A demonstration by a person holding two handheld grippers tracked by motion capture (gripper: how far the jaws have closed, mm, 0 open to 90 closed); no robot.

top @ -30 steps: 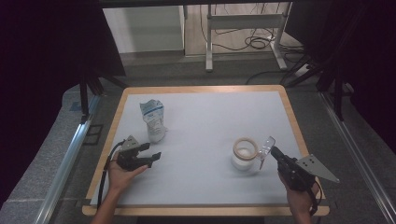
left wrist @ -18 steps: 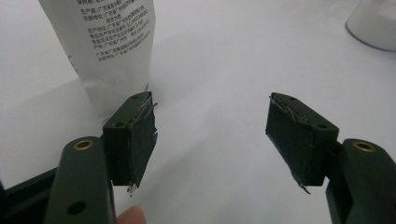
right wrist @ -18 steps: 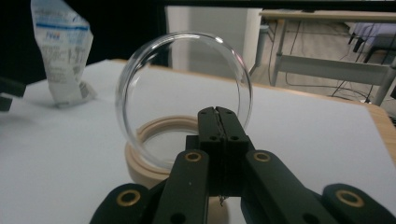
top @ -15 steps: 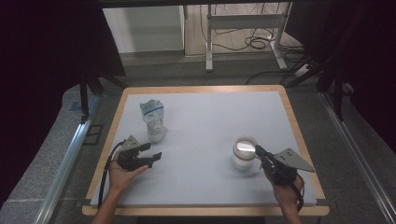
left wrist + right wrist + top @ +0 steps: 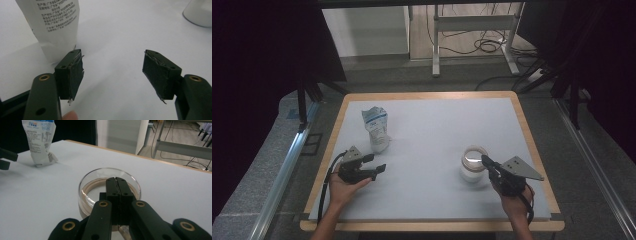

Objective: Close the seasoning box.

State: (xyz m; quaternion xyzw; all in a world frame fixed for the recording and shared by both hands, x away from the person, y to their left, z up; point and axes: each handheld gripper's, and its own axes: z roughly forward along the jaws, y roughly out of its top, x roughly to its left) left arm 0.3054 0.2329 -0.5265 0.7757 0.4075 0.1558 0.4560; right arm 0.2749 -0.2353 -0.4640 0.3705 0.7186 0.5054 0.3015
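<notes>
So far little done: right gripper (image 5: 117,182) jaws pressed together, empty, at glass jar (image 5: 109,188) rim; left gripper (image 5: 113,72) wide, empty beside standing pouch (image 5: 56,23); surface (image 5: 437,130) otherwise bare; grasping pending

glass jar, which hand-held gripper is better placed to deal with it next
Right. The right hand-held gripper sits shut at the glass jar rim, jaws over its opening. The left hand-held gripper rests open far across the table, nearer the white pouch.

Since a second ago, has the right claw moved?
Yes. The right claw went left toward the jar, away from the table's right rim.
</notes>
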